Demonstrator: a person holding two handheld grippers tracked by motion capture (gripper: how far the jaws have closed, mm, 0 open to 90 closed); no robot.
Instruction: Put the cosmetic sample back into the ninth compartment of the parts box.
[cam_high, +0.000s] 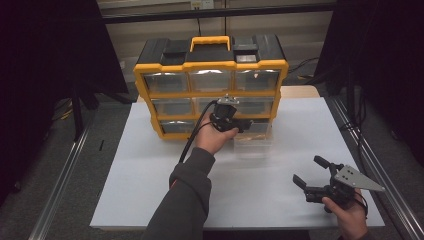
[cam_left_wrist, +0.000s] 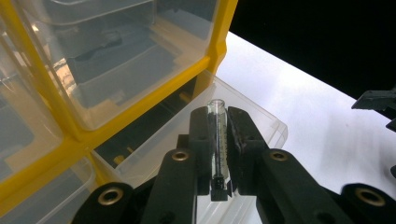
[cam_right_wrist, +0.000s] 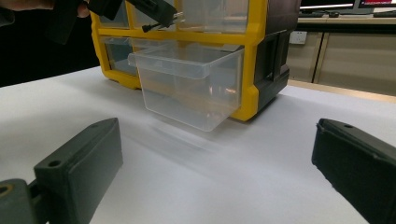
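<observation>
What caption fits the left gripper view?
Left gripper holds a small clear vial above the open clear drawer.

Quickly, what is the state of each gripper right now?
Left gripper: shut on a small clear vial, above the pulled-out drawer.
Right gripper: open, holding nothing, jaws wide apart.

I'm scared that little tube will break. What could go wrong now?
The glass tube is thin and smooth, pinched between the left gripper fingers, so it might slip out or crack if squeezed harder. It hangs over the pulled-out clear drawer; let go off-centre, it could miss and roll on the white table. The drawer sticks far out of the yellow organizer, so a bump might tip it.
</observation>
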